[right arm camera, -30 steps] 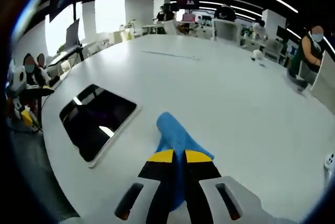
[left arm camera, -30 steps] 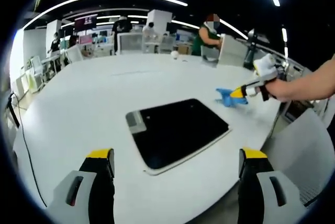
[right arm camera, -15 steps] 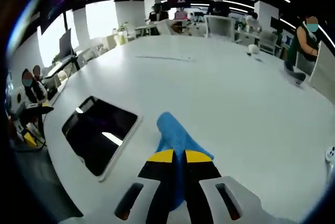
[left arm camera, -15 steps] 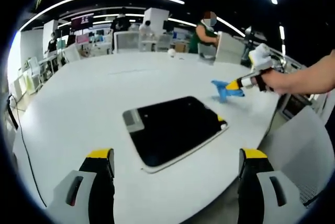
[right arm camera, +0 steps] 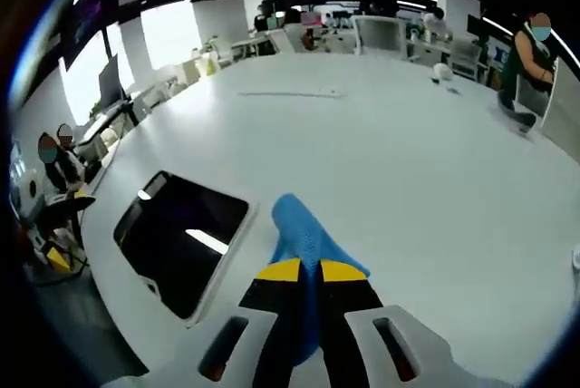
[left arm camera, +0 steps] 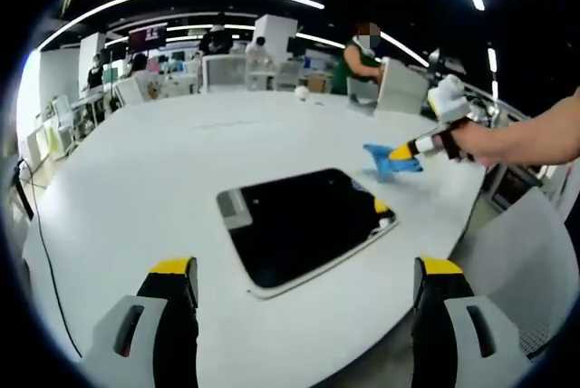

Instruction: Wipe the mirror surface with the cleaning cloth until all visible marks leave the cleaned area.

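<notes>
Right gripper was clamped on the cloth, left gripper wide open; a loose fold could've missed marks on the mirror.

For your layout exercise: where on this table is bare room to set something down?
The white table is bare beyond the mirror towards the far desks. Crowded: the near edge, with the mirror and the blue cloth in the right tongs.

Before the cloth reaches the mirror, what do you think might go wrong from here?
The mirror lies near the table edge, and the left gripper hangs open, off it; a firm wipe might push it toward the edge. The right gripper pinches the cloth so little sticks out, so its tips might touch the glass.
</notes>
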A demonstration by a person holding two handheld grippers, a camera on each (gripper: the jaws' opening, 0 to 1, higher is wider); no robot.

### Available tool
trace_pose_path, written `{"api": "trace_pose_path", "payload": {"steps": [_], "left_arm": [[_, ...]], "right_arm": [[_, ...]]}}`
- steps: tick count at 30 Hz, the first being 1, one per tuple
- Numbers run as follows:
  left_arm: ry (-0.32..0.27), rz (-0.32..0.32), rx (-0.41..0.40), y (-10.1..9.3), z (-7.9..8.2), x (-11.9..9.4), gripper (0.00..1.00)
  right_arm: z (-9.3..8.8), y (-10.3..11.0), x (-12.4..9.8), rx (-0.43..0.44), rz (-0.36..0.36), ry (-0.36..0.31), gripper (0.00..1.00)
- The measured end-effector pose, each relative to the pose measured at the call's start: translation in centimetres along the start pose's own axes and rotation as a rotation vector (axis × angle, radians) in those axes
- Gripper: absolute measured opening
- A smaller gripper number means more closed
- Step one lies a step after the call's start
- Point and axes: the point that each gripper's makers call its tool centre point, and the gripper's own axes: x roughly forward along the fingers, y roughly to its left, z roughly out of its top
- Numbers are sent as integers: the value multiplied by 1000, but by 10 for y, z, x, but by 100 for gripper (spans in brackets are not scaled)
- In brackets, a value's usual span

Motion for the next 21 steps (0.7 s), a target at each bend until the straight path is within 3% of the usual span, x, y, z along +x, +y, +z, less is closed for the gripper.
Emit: {"api": "trace_pose_path", "payload": {"steps": [21], "left_arm": [[11,-6,-3,-2,-3,1,99]], "right_arm": [[7,56,43,21,40,111,0]]}}
